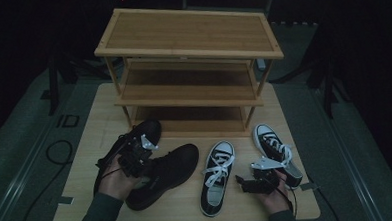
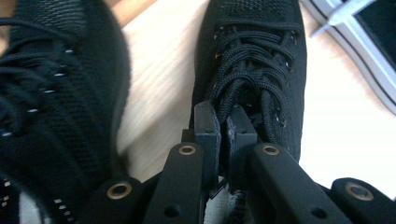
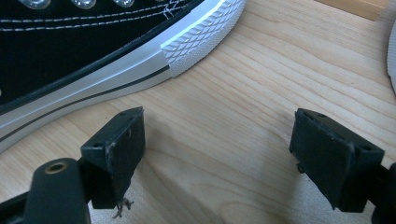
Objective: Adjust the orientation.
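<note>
Surrounding pale wooden table (image 1: 90, 145), dark room.

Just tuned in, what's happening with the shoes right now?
A person works two tools at a wooden table in front of an empty three-tier shoe rack. The left tool has clamped shut on the laces of a black knit sneaker, whose mate lies beside it. The right tool rests open on the table, holding nothing, between two black-and-white canvas sneakers.

A three-tier bamboo shoe rack (image 1: 189, 65) stands at the back of the pale wooden table (image 1: 85, 130). Before it lie two black knit sneakers (image 1: 162, 174) at left and two black-and-white canvas sneakers (image 1: 216, 177) at right.
</note>
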Motion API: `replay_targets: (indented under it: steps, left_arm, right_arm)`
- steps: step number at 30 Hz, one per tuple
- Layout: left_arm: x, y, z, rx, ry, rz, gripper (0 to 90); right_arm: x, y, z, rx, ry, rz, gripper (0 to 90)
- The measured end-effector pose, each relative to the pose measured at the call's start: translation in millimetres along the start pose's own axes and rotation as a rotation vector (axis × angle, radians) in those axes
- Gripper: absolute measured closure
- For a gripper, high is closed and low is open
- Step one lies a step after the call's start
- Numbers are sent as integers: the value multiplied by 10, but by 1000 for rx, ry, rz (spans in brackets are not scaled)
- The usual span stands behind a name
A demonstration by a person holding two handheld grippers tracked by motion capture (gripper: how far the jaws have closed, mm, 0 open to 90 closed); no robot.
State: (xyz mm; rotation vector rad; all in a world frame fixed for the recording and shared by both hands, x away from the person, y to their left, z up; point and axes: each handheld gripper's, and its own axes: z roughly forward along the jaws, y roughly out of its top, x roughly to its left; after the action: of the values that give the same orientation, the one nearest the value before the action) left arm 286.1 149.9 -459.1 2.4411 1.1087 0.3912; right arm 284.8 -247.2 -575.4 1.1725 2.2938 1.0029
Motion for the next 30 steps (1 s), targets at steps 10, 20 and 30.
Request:
replay_targets:
  steps: [10,20,30]
  left_arm:
    - [259,-151,-34,-50,54,-112,864]
    - [308,-179,-3,-73,102,-132,857]
    - [325,-245,-127,-125,121,-138,568]
  right_arm:
    - [-1,0,1,0,0,-1,182]
    - [0,0,1,0,0,-1,181]
    - [1,0,0,0,0,-1,181]
